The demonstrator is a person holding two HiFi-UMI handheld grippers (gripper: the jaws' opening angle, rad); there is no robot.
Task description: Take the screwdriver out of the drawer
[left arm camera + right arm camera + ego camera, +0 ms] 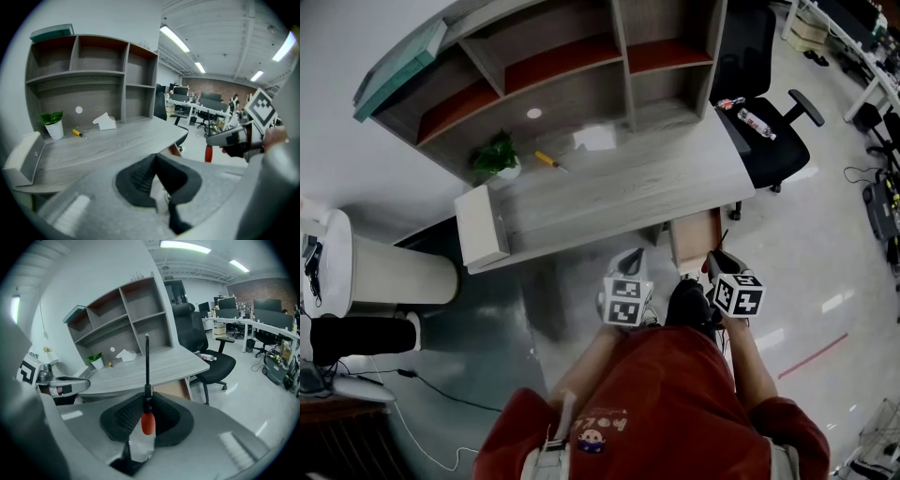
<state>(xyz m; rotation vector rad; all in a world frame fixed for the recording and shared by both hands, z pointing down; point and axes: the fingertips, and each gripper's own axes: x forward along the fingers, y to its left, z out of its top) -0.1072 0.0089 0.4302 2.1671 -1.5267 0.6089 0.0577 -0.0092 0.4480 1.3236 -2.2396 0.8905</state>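
Holding screwdriver in right gripper, left empty

Right gripper (147, 397): fingers narrow, clamped on the red-handled screwdriver (147, 420). Pads (129, 416) press the handle from both sides. The handle's butt sits back between the fingers and the black collar is at the tips. The shaft runs straight out past the tips, pointing at the desk (159, 369) ahead. It touches nothing but the pads.

The screwdriver is out of the drawer (694, 239), which stands open under the desk edge, just beyond and below the right fingertips. In the head view the fingers are clear of it.

Left gripper (155, 158): fingers closed tip to tip, nothing between them, touching nothing. In its view the right gripper hangs off to the right of its fingertips, with the red handle showing.

Well beyond both sets of tips, on the desktop: a yellow-handled screwdriver (548, 159) beside a potted plant (497, 157). Neither gripper is near them.
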